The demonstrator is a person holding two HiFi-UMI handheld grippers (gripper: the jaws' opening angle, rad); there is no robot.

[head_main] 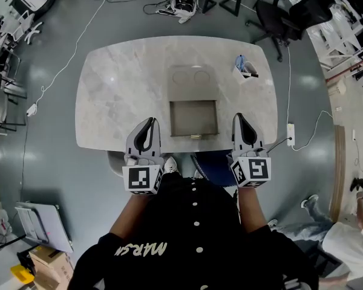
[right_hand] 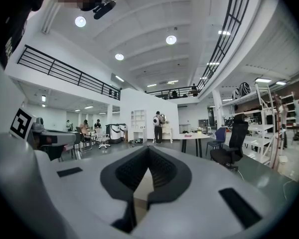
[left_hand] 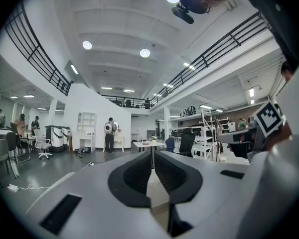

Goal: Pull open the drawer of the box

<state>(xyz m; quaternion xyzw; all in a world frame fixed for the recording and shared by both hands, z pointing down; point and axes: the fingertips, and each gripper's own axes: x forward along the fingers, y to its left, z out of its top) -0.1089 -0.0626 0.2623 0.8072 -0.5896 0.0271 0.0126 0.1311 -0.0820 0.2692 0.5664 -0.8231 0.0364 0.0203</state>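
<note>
A beige box [head_main: 192, 79] stands in the middle of the marble table [head_main: 115, 83]. Its drawer [head_main: 193, 118] is drawn out toward me, showing a bare inside, and the handle [head_main: 195, 136] lies close to the table's near edge. My left gripper [head_main: 150, 121] [left_hand: 152, 157] hovers over that edge left of the drawer, jaws closed together and holding nothing. Right of the drawer, my right gripper [head_main: 238, 117] [right_hand: 148, 151] is shut and empty too. Neither touches the box. Both gripper views look level across the hall, and the box is out of them.
A small blue and white holder [head_main: 245, 66] sits at the table's back right. A power strip [head_main: 290, 135] with its cable hangs by the right edge. A blue stool [head_main: 216, 162] stands under the table in front of me. An office chair [head_main: 278, 11] is beyond the table.
</note>
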